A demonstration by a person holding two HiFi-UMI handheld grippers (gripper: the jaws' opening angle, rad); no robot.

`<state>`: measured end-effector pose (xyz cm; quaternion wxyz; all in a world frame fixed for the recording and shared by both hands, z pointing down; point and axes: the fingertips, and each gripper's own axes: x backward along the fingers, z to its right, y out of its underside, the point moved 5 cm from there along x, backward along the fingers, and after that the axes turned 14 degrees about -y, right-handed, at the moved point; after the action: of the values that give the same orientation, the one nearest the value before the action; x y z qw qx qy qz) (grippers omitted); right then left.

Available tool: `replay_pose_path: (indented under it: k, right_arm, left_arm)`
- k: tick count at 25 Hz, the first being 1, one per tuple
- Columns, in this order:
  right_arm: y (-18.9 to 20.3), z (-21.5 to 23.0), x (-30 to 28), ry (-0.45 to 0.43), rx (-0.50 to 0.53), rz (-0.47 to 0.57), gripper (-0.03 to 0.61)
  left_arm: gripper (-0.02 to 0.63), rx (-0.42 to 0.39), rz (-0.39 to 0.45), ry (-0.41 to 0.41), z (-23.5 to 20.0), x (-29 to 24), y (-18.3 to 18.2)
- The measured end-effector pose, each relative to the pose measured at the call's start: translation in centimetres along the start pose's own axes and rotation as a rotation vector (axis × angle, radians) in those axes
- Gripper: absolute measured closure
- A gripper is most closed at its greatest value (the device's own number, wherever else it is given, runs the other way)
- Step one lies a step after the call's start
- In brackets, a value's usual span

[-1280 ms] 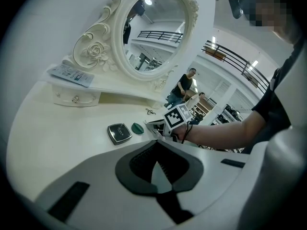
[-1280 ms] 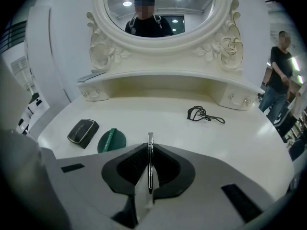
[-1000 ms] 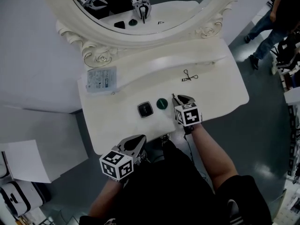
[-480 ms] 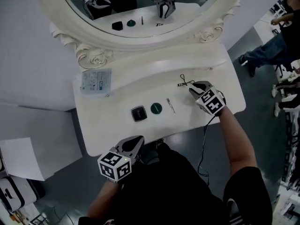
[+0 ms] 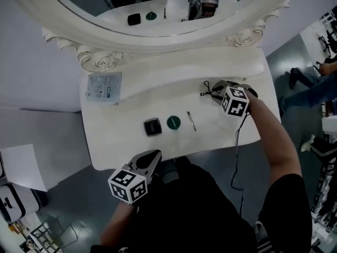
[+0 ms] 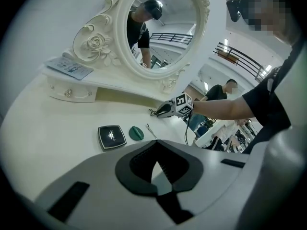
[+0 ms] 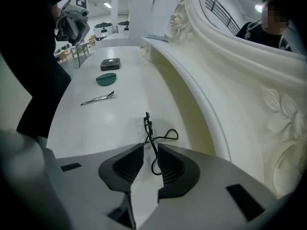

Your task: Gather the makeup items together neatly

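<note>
Eyelash curler (image 7: pixel 149 128) lies flat on the dressing table (image 5: pixel 121 141) near the raised back ledge, well apart from the black compact (image 5: pixel 152 126), green disc (image 5: pixel 173 122) and metal clip (image 5: pixel 191 120) grouped mid-table. Right gripper (image 7: pixel 150 148), jaws narrowly apart, straddles its handle, probably to grasp it and carry it to that group. Left gripper (image 6: pixel 156 150), jaws together and empty, hangs off the front edge.

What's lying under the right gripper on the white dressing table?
A black wire eyelash curler lies on the white tabletop between the right gripper's open jaws. Its nearer handle loop is partly covered by them.
</note>
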<state>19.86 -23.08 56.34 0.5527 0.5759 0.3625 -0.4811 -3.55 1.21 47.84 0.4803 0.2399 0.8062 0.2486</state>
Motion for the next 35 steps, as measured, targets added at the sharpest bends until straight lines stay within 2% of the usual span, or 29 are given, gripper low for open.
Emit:
replay_pose_path:
  k: [5,8,12,16,18,23,30,35]
  right_arm:
    - [-0.6,0.5,0.0,-0.092,0.053,-0.024,0.471]
    - [-0.5,0.5,-0.1,-0.081,0.067,-0.024,0.471]
    - [-0.6,1.0,-0.3,-0.062,-0.001,-0.005,0.471]
    - [-0.8,0.3,-0.1,-0.107,-0.069,-0.013,0.508]
    - [-0.8,-0.1,0.0,-0.118,-0.079,-0.010,0.512]
    - [-0.9,0.5,0.5,-0.068,-0.092,0.015,0.511]
    - [-1.3,-0.1,0.3,-0.103,-0.136,0.064,0.511]
    - [-1.6,-0.2,-0.2,-0.101,-0.229,0.111,0.511]
  left_arm:
    - [0.606,0.027,-0.002,-0.024,0.1,-0.5,0.3]
    - [0.606,0.029,0.003,-0.030,0.2,-0.7,0.0]
    - [0.606,0.024,0.006,-0.029,0.4,-1.1,-0.3]
    - [0.606,0.017,0.006,-0.024,0.9,-1.4,-0.6]
    - [0.606,0.014,0.004,-0.020,1.0,-1.6,-0.7]
    - [0.606,0.010,0.001,-0.012,1.3,-1.7,-0.7]
    - [0.606,0.010,0.004,-0.017,1.1,-1.1,-0.5]
    - [0.605,0.011,0.004,-0.014,0.8,-0.8,-0.1]
